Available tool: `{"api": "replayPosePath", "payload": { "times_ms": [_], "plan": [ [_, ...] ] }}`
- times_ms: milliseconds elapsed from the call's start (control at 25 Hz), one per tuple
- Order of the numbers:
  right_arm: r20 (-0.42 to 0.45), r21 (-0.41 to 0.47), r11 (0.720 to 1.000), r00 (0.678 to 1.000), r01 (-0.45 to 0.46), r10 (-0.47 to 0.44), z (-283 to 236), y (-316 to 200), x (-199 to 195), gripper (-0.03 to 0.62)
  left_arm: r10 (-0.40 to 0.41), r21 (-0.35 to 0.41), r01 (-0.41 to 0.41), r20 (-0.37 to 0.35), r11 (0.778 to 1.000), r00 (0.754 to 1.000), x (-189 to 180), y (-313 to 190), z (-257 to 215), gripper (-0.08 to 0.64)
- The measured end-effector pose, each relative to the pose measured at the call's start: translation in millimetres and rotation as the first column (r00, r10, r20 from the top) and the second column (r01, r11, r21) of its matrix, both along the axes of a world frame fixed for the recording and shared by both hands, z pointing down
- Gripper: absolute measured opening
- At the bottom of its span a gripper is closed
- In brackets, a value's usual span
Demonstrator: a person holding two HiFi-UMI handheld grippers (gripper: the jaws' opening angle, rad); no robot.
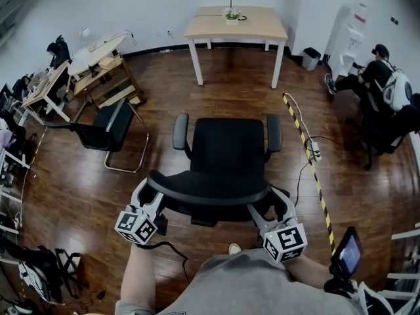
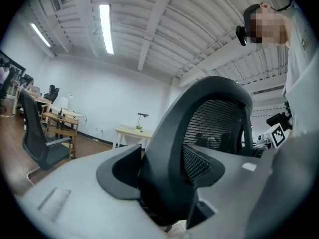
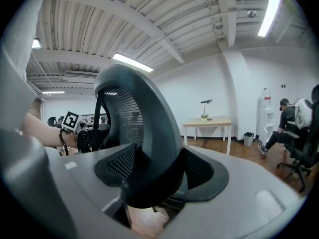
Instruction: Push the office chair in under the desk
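Left gripper (image 1: 148,190) and right gripper (image 1: 274,202) each appeared clamped on the backrest rim of the office chair (image 1: 226,153), which stood well apart from the desk (image 1: 252,21). Uneven pushing could swivel it toward the striped cable cover (image 1: 320,192) and snag a caster. No writing was readable, only square markers.

Head view steeply down — gripper views close, upward along the shared office chair backrest (image 1: 209,191).
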State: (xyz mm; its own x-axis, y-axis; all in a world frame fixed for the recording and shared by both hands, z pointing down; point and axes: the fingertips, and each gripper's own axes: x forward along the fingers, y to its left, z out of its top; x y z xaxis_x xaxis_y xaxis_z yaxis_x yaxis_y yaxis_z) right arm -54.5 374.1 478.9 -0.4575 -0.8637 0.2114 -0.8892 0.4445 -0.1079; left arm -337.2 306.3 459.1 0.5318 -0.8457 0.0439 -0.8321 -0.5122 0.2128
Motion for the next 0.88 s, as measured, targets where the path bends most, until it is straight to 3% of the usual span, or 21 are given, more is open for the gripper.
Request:
{"api": "replayPosePath", "payload": {
  "times_ms": [880],
  "plan": [
    [0.009,-0.005,0.999,0.999,-0.051,0.051,-2.7,-20.3,9.5,0.299,0.003,-0.013,-0.004,-0.023,1.000,1.000,8.2,-19.1,-0.6,0.255]
  ]
}}
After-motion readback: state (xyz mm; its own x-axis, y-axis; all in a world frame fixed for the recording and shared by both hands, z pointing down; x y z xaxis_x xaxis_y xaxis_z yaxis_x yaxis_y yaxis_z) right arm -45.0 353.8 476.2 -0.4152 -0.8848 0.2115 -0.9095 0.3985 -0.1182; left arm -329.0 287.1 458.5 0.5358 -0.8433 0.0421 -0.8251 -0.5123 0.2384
